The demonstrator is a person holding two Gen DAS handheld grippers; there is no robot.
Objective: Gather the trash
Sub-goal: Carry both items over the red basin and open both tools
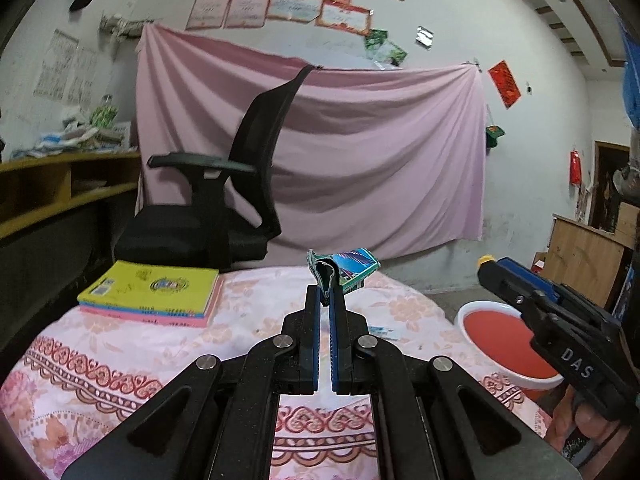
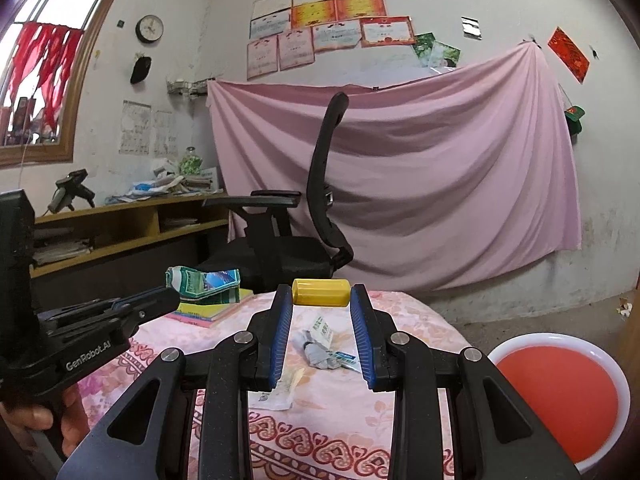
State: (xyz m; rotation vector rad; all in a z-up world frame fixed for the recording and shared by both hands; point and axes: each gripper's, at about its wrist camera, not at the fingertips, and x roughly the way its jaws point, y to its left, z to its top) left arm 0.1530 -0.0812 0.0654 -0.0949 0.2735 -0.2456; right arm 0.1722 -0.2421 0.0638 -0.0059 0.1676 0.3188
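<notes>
My left gripper (image 1: pixel 328 296) is shut on a crumpled teal and blue wrapper (image 1: pixel 348 270), held above the floral table; the wrapper also shows in the right wrist view (image 2: pixel 204 284), at the left gripper's tip (image 2: pixel 168 300). My right gripper (image 2: pixel 320 300) is shut on a yellow cap (image 2: pixel 320 292), held between its fingertips above the table; the cap shows in the left wrist view (image 1: pixel 486 261). A crumpled paper scrap (image 2: pixel 320 344) and a flat wrapper (image 2: pixel 280 392) lie on the table under the right gripper. A red bin with a white rim (image 2: pixel 560 396) stands at the right, below the table; the left wrist view shows it too (image 1: pixel 504 344).
A stack of books with a yellow cover (image 1: pixel 152 292) lies at the table's far left. A black office chair (image 1: pixel 224 200) stands behind the table, before a pink sheet (image 1: pixel 360 140) on the wall. A wooden shelf (image 2: pixel 120 224) runs along the left wall.
</notes>
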